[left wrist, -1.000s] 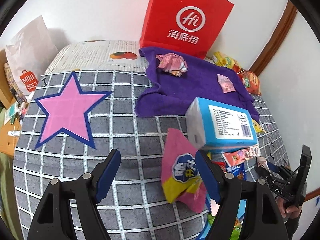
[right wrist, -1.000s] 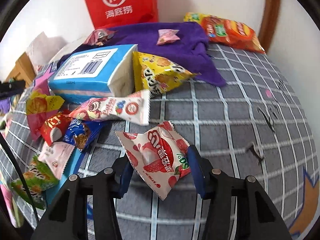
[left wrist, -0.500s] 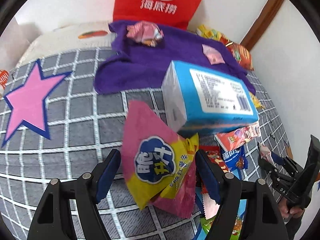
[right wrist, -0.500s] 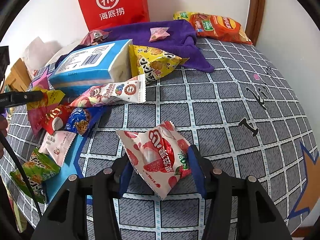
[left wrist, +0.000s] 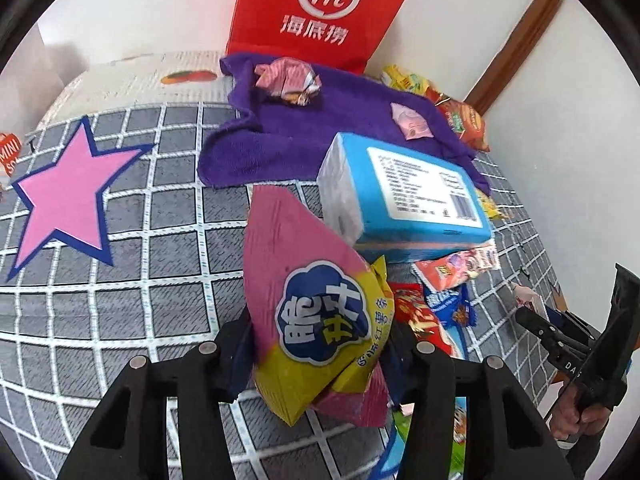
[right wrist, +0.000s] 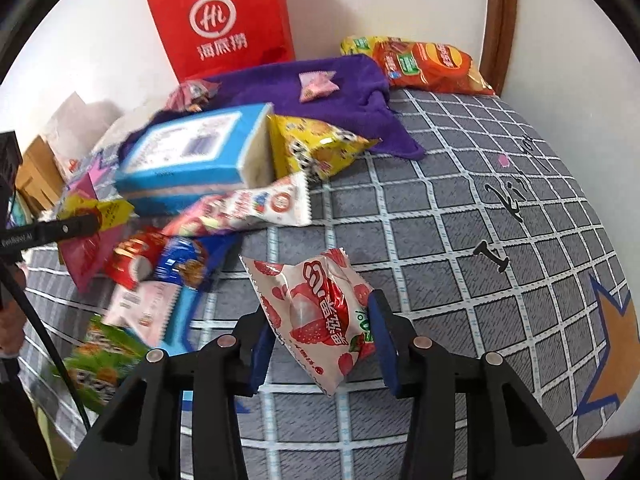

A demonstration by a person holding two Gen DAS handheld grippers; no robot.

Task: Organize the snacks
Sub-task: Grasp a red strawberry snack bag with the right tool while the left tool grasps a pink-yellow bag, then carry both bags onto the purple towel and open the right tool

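Note:
A pink and yellow snack bag (left wrist: 316, 312) stands between the fingers of my left gripper (left wrist: 320, 356). The jaws are closing, and both pads press its lower sides. In the right wrist view a white and red strawberry packet (right wrist: 316, 312) sits between the fingers of my right gripper (right wrist: 320, 340), whose jaws are also closing with the pads against it. A heap of small snack packs (right wrist: 160, 264) lies left of that packet, beside a blue tissue pack (right wrist: 192, 152) (left wrist: 404, 196). The purple cloth (left wrist: 320, 132) (right wrist: 352, 92) behind it carries two small pink packets.
The grey checked bedcover (left wrist: 140, 240) (right wrist: 460, 240) bears everything. A red paper bag (left wrist: 320, 12) (right wrist: 220, 20) leans on the white wall. Orange crisp bags (right wrist: 424, 64) lie at the back corner, and a yellow snack bag (right wrist: 316, 148) lies by the tissue pack. A hand with the other gripper (left wrist: 576, 344) shows at the right edge.
My left gripper moved in around the pink and yellow bag and its jaws narrowed onto it. The right jaws tightened a little on the strawberry packet, and that view swung slightly.

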